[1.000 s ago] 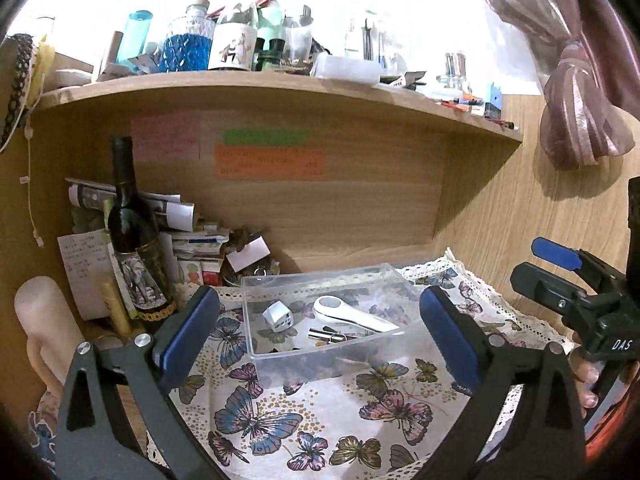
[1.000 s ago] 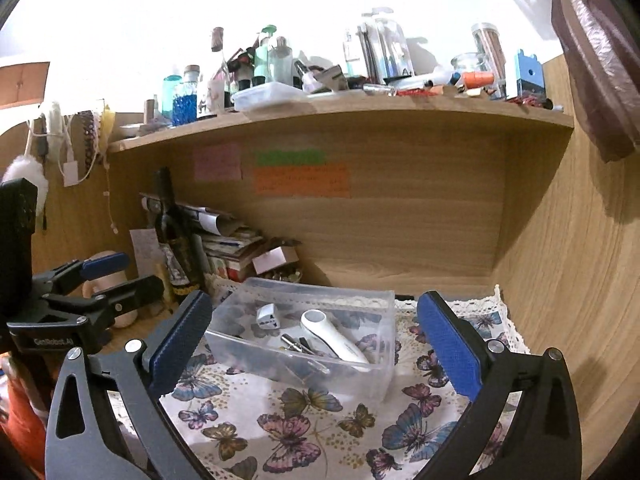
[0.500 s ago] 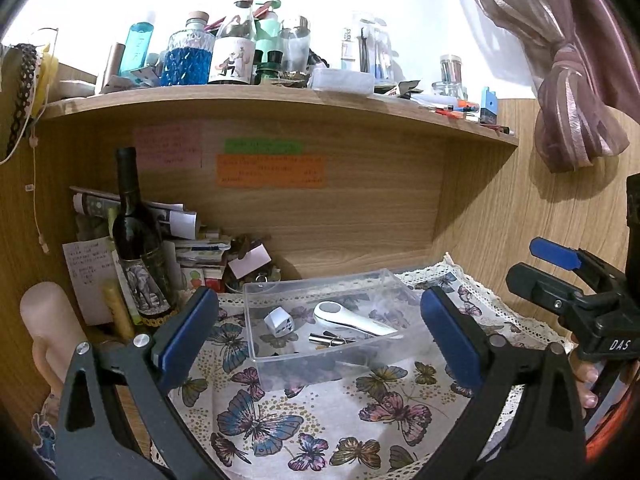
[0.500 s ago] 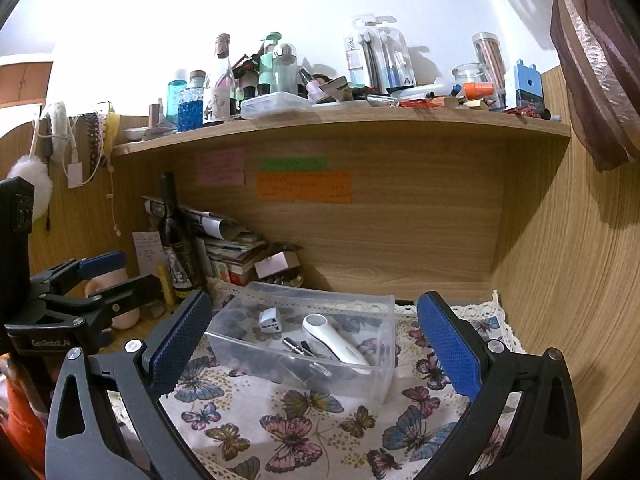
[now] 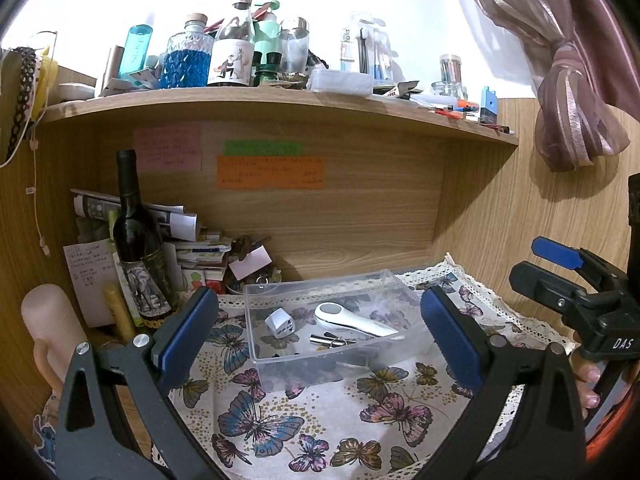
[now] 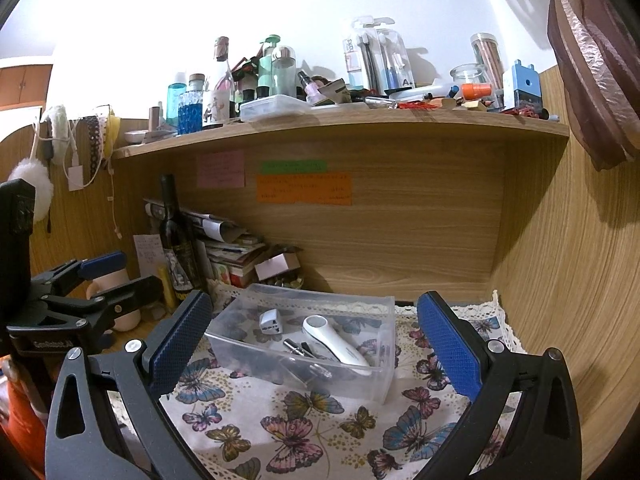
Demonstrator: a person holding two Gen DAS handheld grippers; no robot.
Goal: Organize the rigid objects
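— Fingers first: the left gripper (image 5: pixel 319 332) has its blue-padded jaws spread wide with nothing between them, and the right gripper (image 6: pixel 316 350) stands just as wide and just as empty. Both hover above the butterfly-print cloth with the lace edge (image 5: pixel 320 412).

— And the things to sort?

— Ahead of both, in the clear rectangular plastic bin (image 6: pixel 376 376) standing on that cloth: a small white cube-shaped plug (image 5: pixel 280 322), a white handheld device with a round grey end (image 5: pixel 354 320), and some thin metal pieces (image 5: pixel 332 339) touching it.

— How would they handle?

— All stiff, all light, I'd guess. The plug's flat sides suit a pinch. The white device looks smooth and slippery; I'd take it across the narrow handle, not the round head. The metal bits are thin and lie flat, so awkward. The bin's walls look thin and may flex, so grip near a corner.

— Any writing?

— "DAS" on the right gripper's body in the left view, "GenRobot.AI" on the left one's in the right view. The pink, green and orange paper notes (image 6: pixel 304 188) on the wooden back panel are too small to read.
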